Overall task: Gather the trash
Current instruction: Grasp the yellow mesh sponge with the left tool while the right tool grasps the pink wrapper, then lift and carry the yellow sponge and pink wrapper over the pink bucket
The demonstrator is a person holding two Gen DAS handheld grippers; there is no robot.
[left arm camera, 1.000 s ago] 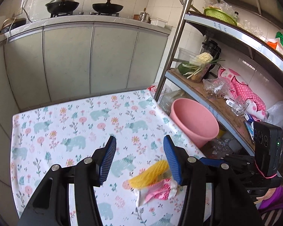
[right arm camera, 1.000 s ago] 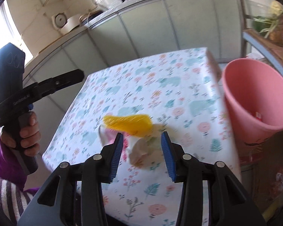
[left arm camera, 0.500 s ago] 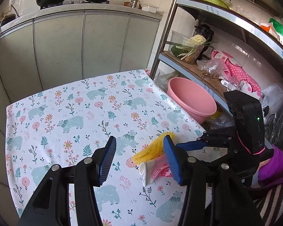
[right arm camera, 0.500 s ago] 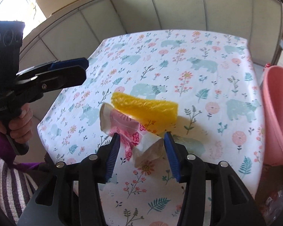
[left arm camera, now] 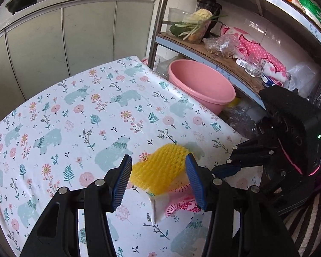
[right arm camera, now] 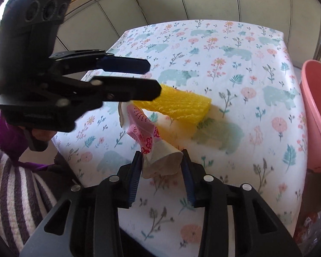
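Note:
A yellow foam net [left arm camera: 160, 169] lies on the flowered tablecloth [left arm camera: 75, 117], partly over a crushed white and pink paper cup [left arm camera: 173, 205]. My left gripper [left arm camera: 158, 180] is open, its blue pads on either side of the net without squeezing it. In the right wrist view the cup [right arm camera: 158, 156] points its base at me, and my right gripper [right arm camera: 161, 175] is closing with both pads against the cup's sides. The left gripper [right arm camera: 154, 77] reaches in from the left over the net [right arm camera: 182, 105]. The right gripper's fingers [left arm camera: 226, 168] show low at the right.
A pink basin [left arm camera: 203, 85] stands off the table's right edge, also seen as the pink basin [right arm camera: 314, 117]. Behind it is a metal shelf rack [left arm camera: 224, 60] with bags and vegetables. Grey cabinets run along the back. A person's striped sleeve [right arm camera: 15, 182] is at the lower left.
Both grippers came down toward the trash. The left fingers now straddle the yellow net. The right jaws narrowed onto the cup's base.

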